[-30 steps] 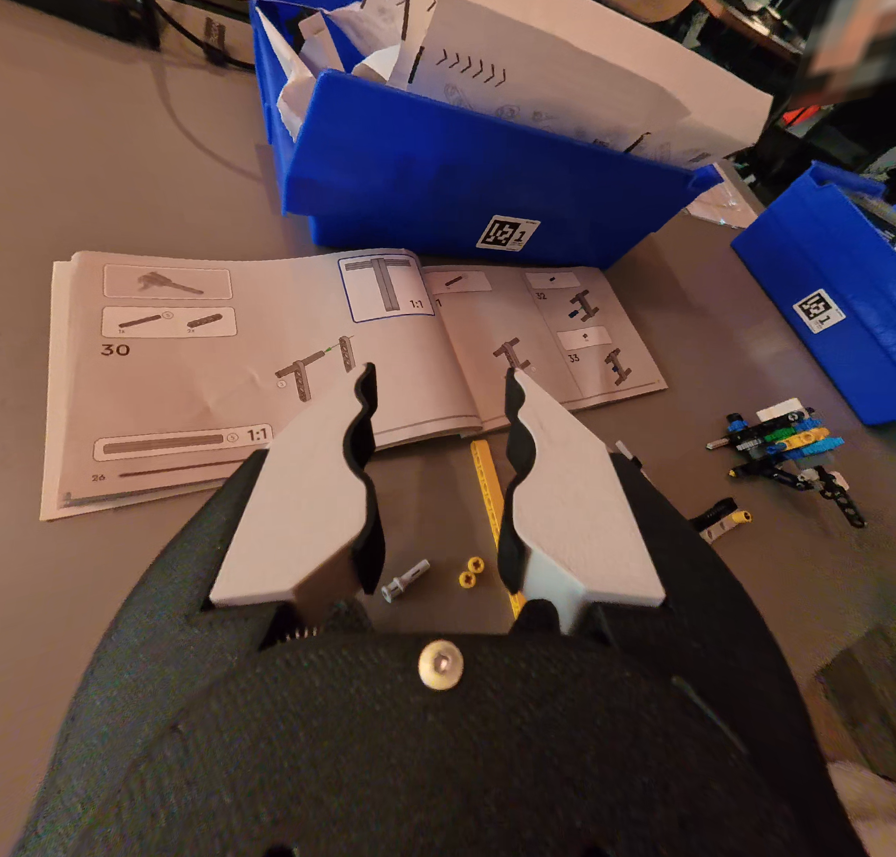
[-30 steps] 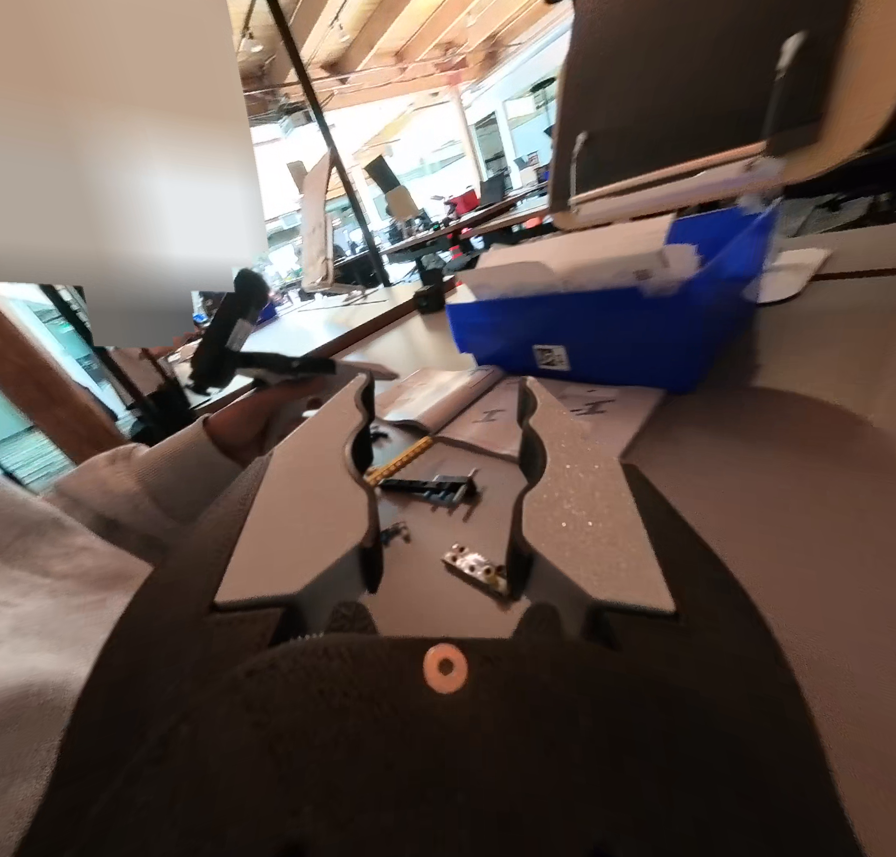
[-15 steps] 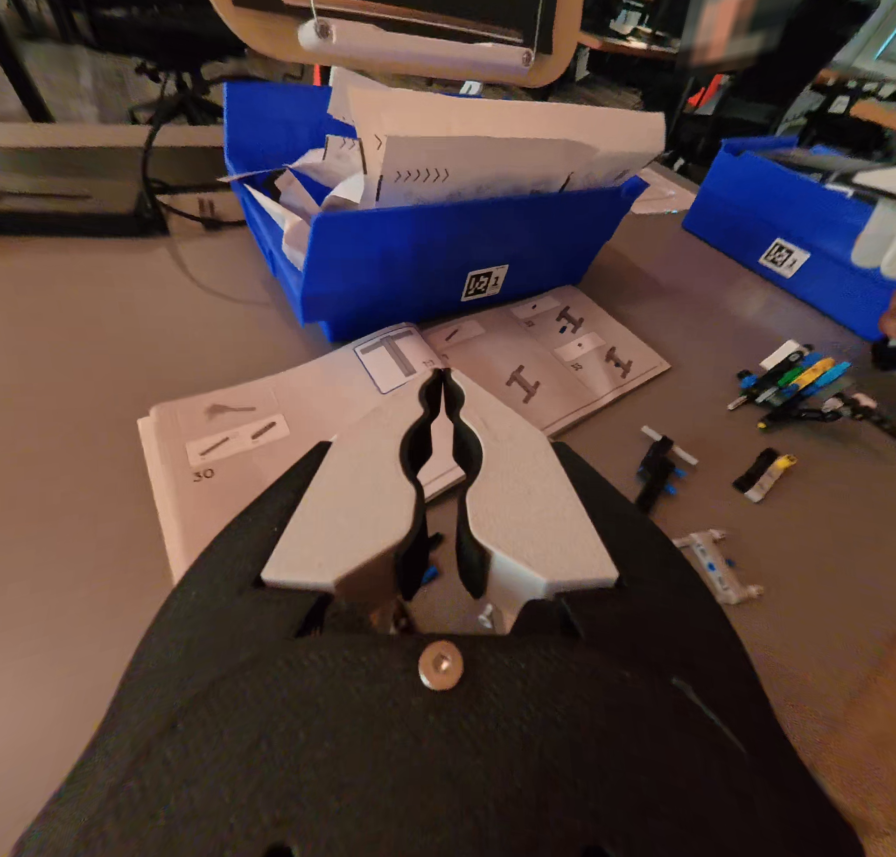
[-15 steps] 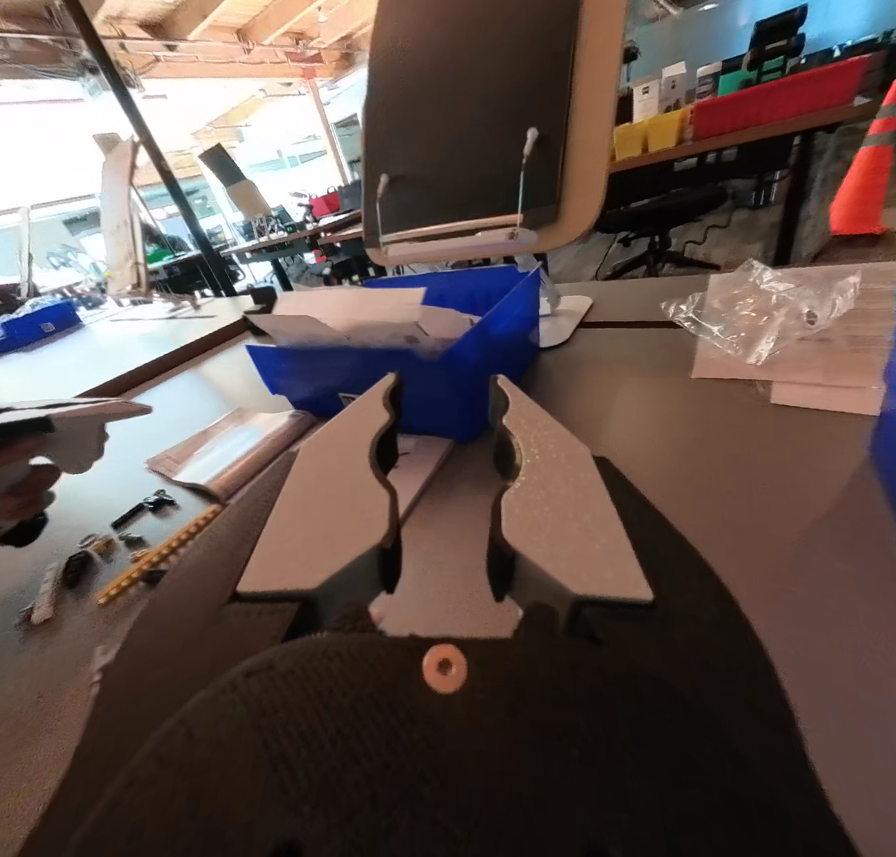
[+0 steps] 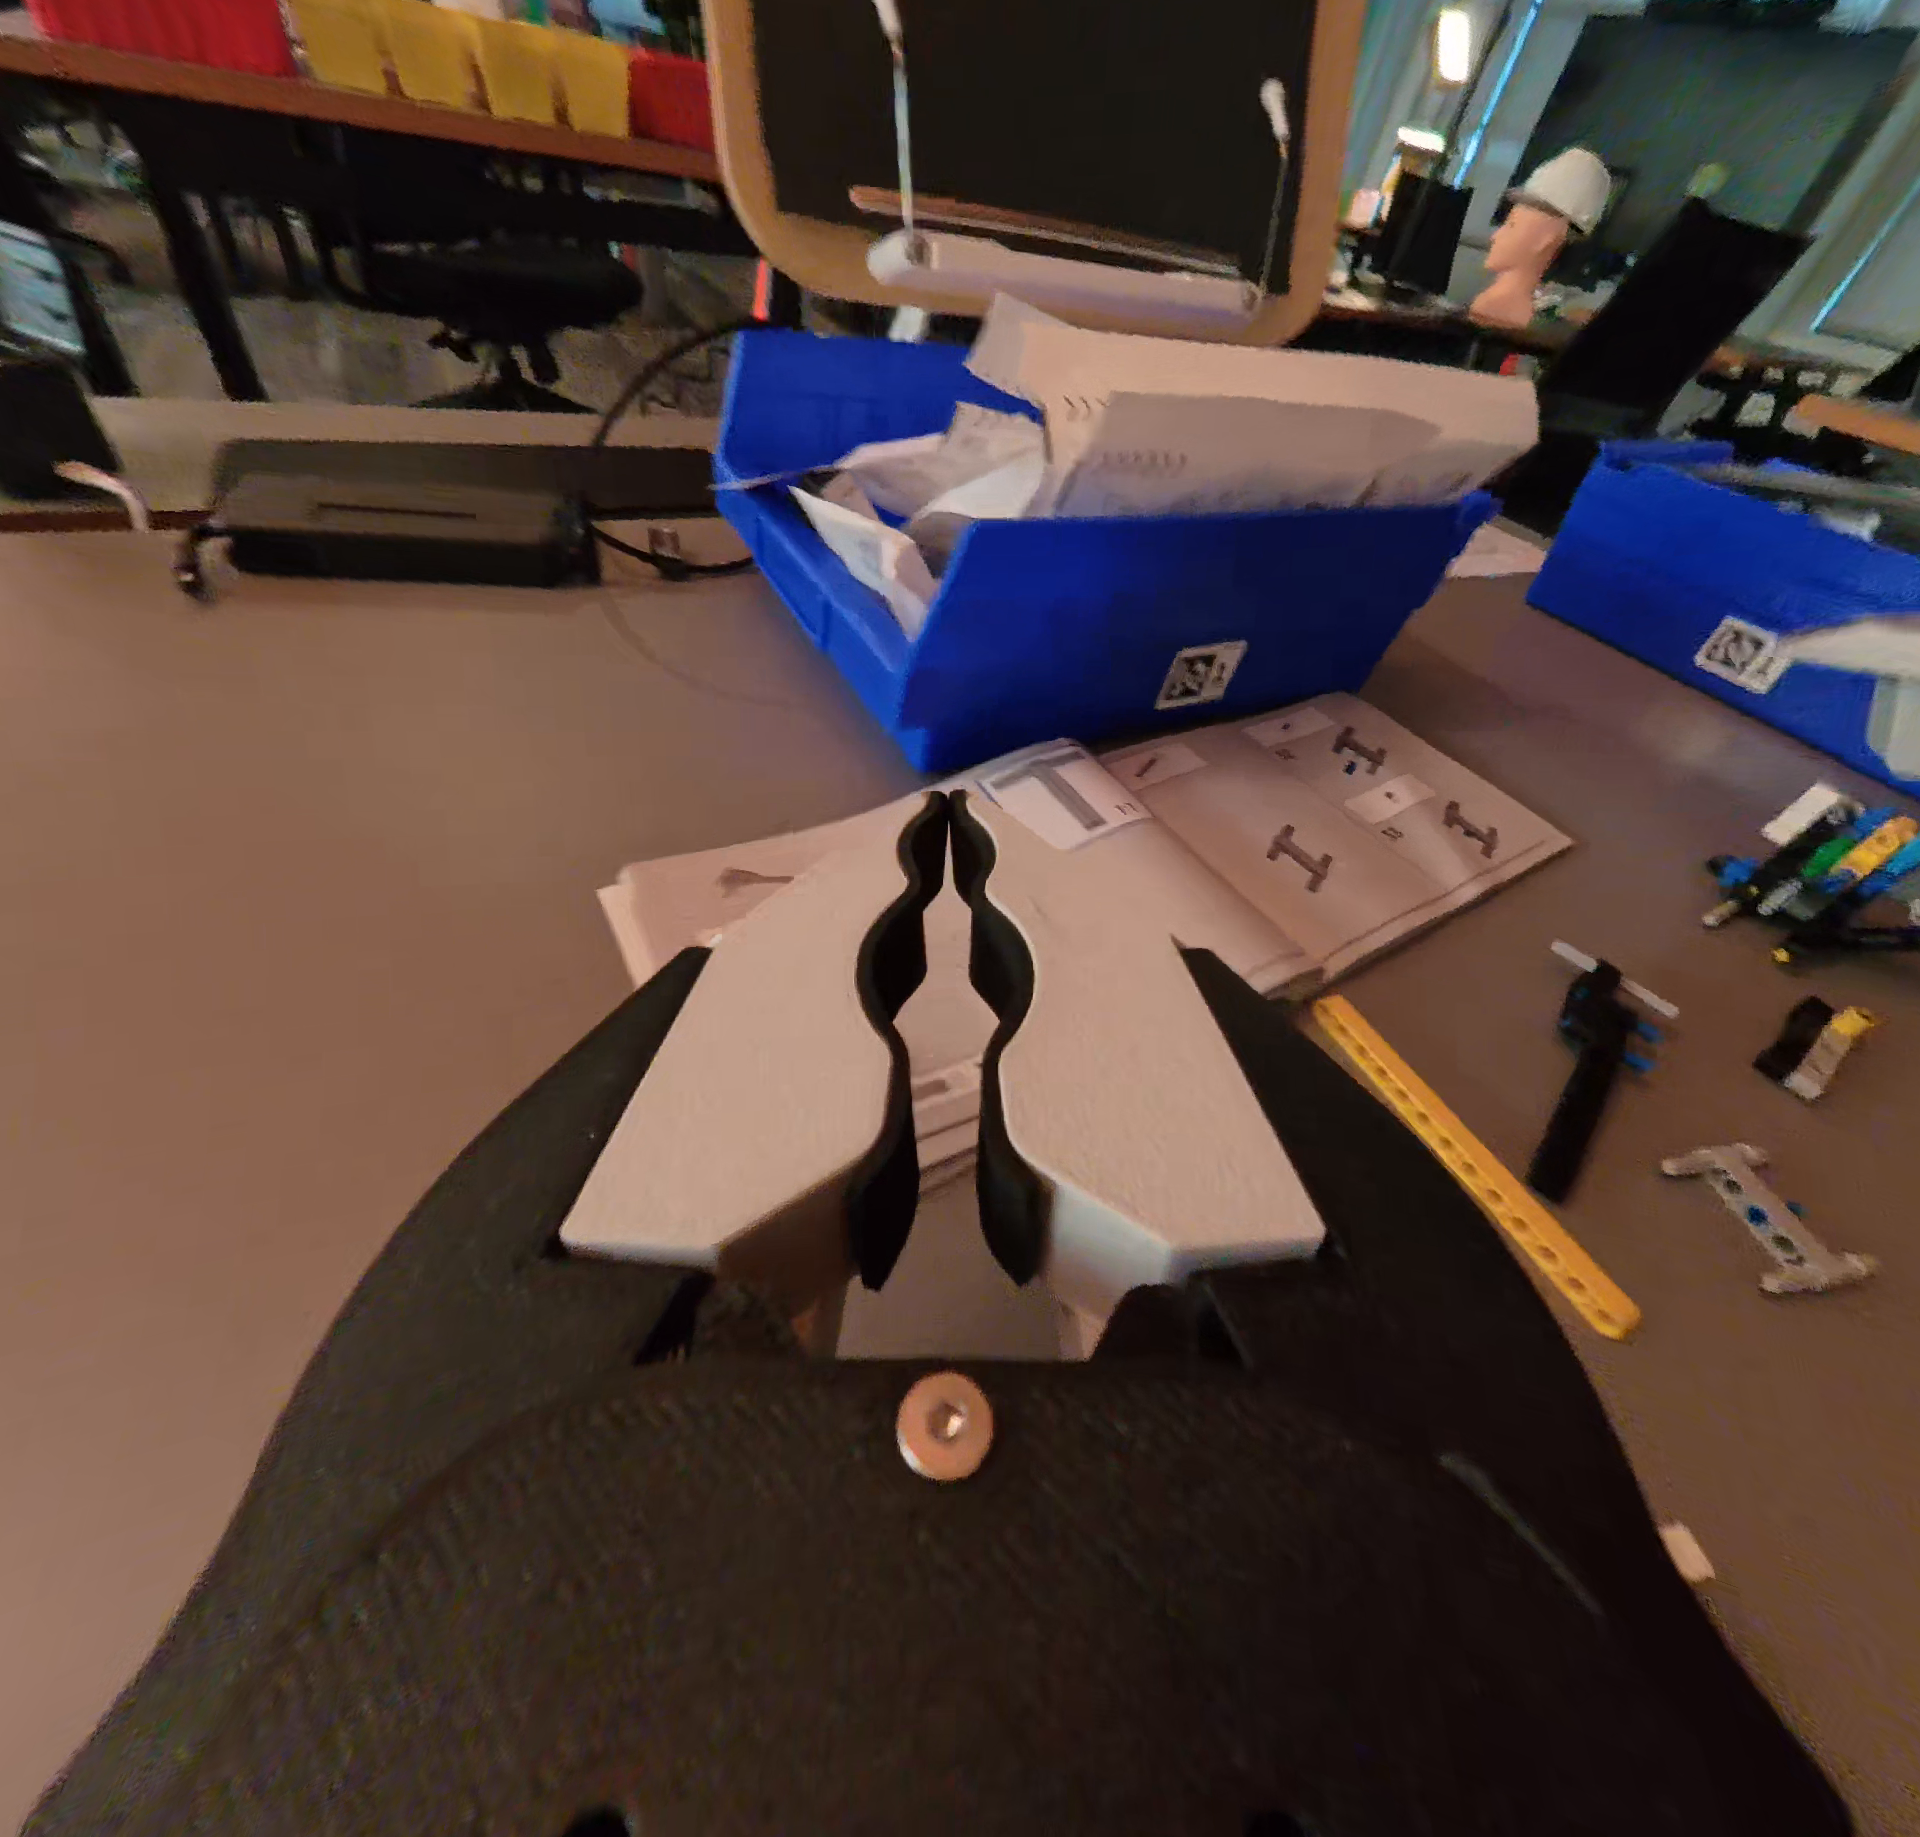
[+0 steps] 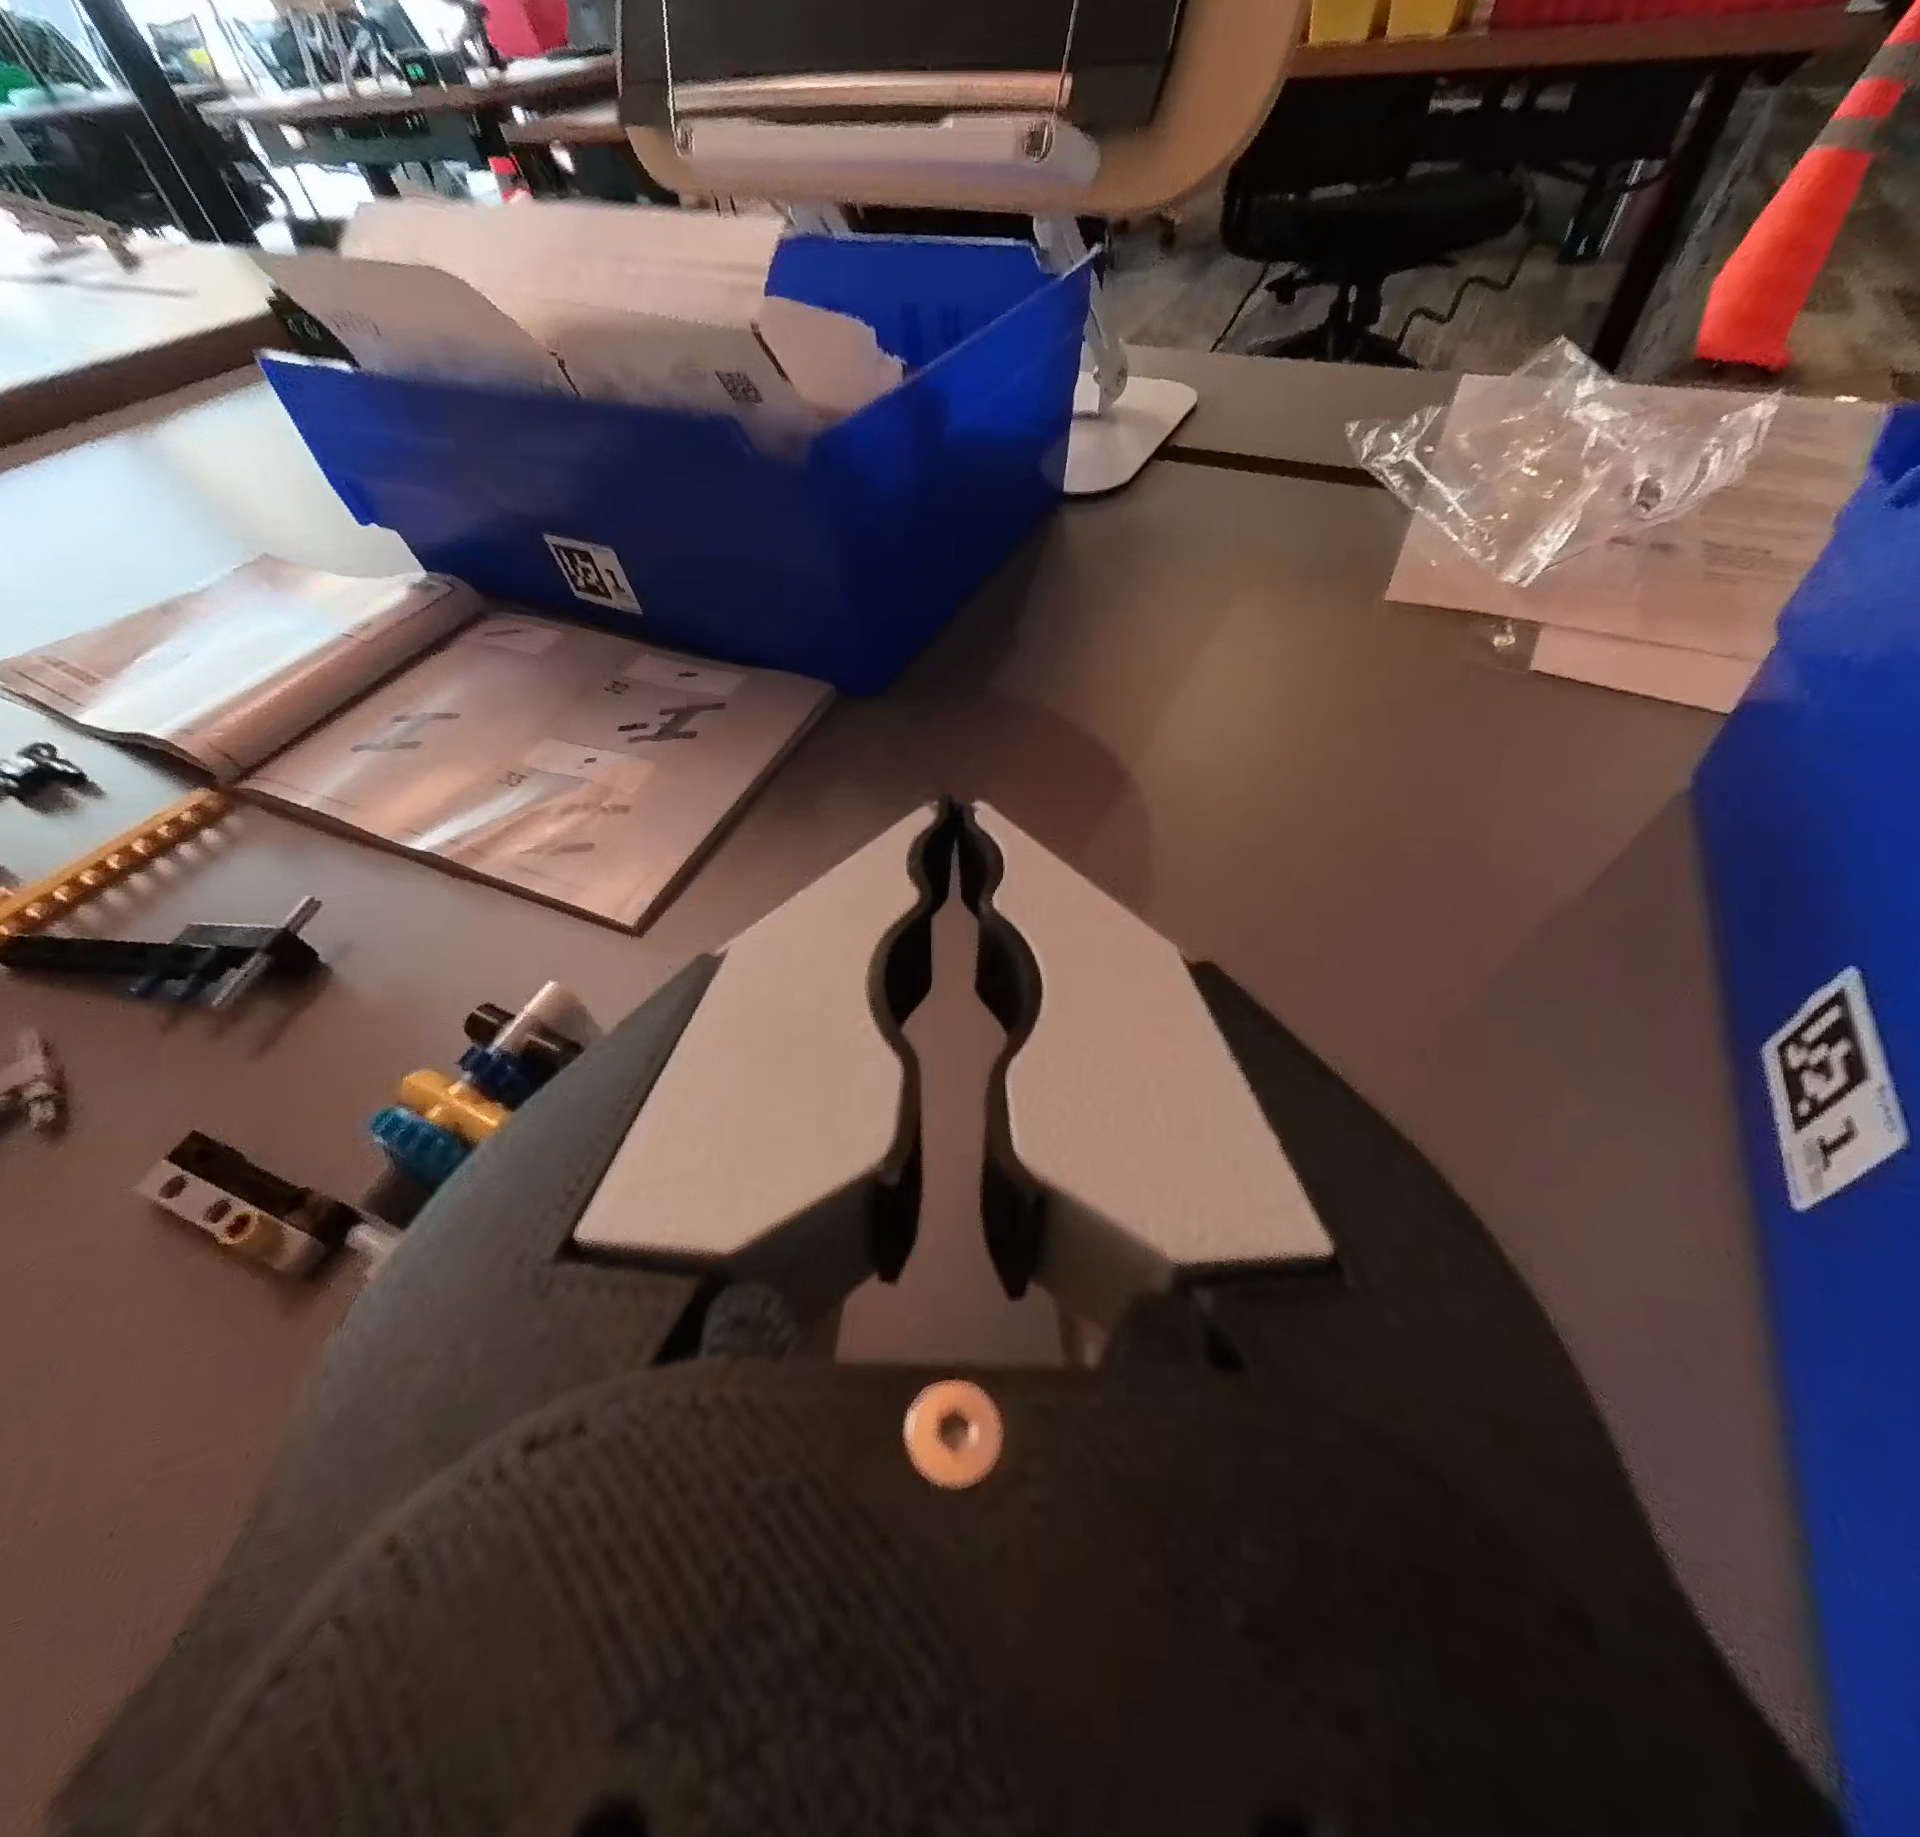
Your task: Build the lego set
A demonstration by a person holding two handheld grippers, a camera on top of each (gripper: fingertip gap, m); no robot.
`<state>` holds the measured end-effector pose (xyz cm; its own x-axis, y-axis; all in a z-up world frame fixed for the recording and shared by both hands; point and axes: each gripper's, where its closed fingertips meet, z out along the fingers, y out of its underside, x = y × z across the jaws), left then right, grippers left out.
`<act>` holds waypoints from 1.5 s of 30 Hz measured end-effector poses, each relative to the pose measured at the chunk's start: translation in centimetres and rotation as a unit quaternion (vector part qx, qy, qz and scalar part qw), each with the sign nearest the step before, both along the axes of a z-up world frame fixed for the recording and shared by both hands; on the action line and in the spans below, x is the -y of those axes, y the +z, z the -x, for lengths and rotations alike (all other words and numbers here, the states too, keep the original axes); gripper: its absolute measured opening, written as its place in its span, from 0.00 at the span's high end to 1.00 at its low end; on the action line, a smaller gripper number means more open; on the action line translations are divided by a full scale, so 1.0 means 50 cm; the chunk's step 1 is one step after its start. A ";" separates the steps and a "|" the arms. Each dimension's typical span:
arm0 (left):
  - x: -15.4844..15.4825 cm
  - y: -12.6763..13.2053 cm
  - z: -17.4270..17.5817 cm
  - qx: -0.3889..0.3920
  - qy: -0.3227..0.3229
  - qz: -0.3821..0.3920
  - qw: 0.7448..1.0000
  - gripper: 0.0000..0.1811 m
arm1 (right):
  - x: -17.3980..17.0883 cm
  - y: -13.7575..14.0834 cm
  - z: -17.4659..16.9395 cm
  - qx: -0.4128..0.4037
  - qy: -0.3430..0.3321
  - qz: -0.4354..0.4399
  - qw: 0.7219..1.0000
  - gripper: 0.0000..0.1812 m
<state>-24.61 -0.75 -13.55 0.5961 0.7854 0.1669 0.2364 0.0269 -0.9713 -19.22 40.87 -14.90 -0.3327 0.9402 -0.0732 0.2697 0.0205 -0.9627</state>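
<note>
A grey table (image 5: 312, 852) fills both views. In the left wrist view, a blue bin (image 5: 1143, 603) stuffed with torn paper sits at upper centre, and an open instruction booklet (image 5: 1299, 852) lies just in front of it. A second blue bin (image 6: 1849, 956) runs down the right edge of the right wrist view.

The lego parts are scattered at centre right of the left wrist view: a long yellow beam (image 5: 1465, 1153) just beside the booklet, a black beam with blue pins (image 5: 1590, 1070), a grey H-shaped piece (image 5: 1756, 1216), and a multicoloured cluster (image 5: 1829, 868) at the right edge.

The left gripper (image 5: 949, 811) is seen above the booklet, jaws closed tip to tip, with nothing between them. The right gripper (image 6: 956, 819) is likewise closed and empty, over bare table.

No part is held, so a pick appears to be next. The jaws would need to be opened first, then lowered squarely over one small piece so neighbours are not nudged.
</note>
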 end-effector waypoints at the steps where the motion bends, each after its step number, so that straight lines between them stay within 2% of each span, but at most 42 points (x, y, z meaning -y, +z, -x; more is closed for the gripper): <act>1: 0.013 0.004 0.007 0.000 0.004 -0.017 1.000 1.00 | -0.001 -0.009 0.000 0.007 -0.001 -0.010 1.000 1.00; 4: 0.046 0.017 0.019 -0.005 0.015 -0.071 0.997 1.00 | -0.007 -0.031 0.000 0.021 -0.008 -0.045 0.999 0.99; 6: 0.053 0.012 0.025 -0.001 0.020 -0.076 0.997 1.00 | -0.007 -0.036 0.006 0.025 -0.008 -0.051 0.998 0.99; 11: 0.041 -0.008 0.029 0.002 0.024 -0.025 0.999 1.00 | -0.023 -0.041 0.026 0.035 -0.021 -0.048 0.998 1.00; 15: 0.037 -0.012 0.023 0.004 0.030 -0.015 0.999 1.00 | -0.031 -0.043 0.040 0.047 -0.034 -0.023 0.998 1.00; 20: 0.041 -0.018 0.027 0.008 0.050 0.000 0.999 1.00 | -0.042 -0.046 0.039 0.048 -0.056 -0.036 0.997 1.00; 23: 0.051 -0.021 0.035 0.020 0.065 -0.011 0.998 1.00 | -0.059 -0.069 0.050 0.086 -0.081 -0.033 0.992 1.00; 25: 0.053 -0.014 0.044 0.022 0.075 -0.014 0.997 1.00 | -0.062 -0.093 0.058 0.123 -0.084 -0.035 0.988 1.00; 27: 0.040 -0.001 0.056 0.032 0.073 -0.011 0.997 1.00 | -0.069 -0.092 0.074 0.118 -0.096 -0.052 0.987 1.00; 31: 0.042 0.000 0.105 0.026 0.093 0.060 0.994 1.00 | -0.064 -0.104 0.095 0.132 -0.096 -0.075 0.984 1.00; 33: 0.050 -0.001 0.123 0.021 0.104 0.058 0.993 1.00 | -0.061 -0.103 0.094 0.127 -0.094 -0.085 0.984 1.00; 35: 0.056 -0.009 0.127 0.021 0.107 0.050 0.993 1.00 | -0.060 -0.095 0.090 0.114 -0.093 -0.085 0.985 1.00; 38: 0.060 -0.051 0.125 0.032 0.110 0.084 0.990 1.00 | -0.061 -0.097 0.088 0.120 -0.088 -0.078 0.986 1.00; 45: 0.049 -0.058 0.126 0.032 0.105 0.108 0.988 1.00 | -0.069 -0.112 0.091 0.146 -0.096 -0.068 0.982 1.00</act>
